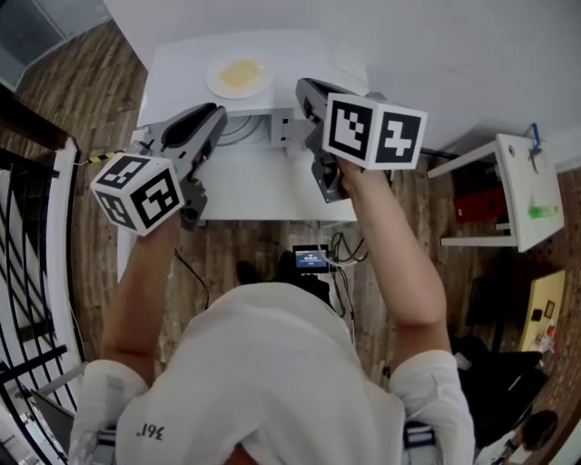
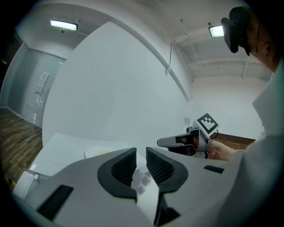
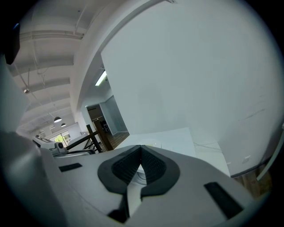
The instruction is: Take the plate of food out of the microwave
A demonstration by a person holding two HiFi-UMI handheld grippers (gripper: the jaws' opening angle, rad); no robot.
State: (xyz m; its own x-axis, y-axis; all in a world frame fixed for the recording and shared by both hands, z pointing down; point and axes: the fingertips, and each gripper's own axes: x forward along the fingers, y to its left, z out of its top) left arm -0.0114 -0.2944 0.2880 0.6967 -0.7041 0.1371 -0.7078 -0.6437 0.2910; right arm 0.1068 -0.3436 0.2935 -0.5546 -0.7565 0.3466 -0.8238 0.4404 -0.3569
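Hovering above the white bench (image 1: 177, 64), my left fingers (image 2: 122, 166) stood partly apart with nothing between them. My right fingers (image 3: 127, 166) were pressed together, also empty. The plate of food (image 1: 241, 75) lay flat on the bench top, out in the open. It was ahead of and between both hands, seemingly nearer the right. A wall (image 1: 381, 27) stood close behind it, and the near side looked free for an approach.

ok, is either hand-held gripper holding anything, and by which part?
Nothing is held. The left hand-held gripper has its jaws apart with nothing between them; the right hand-held gripper is shut on nothing. The plate of food lies untouched beyond both.
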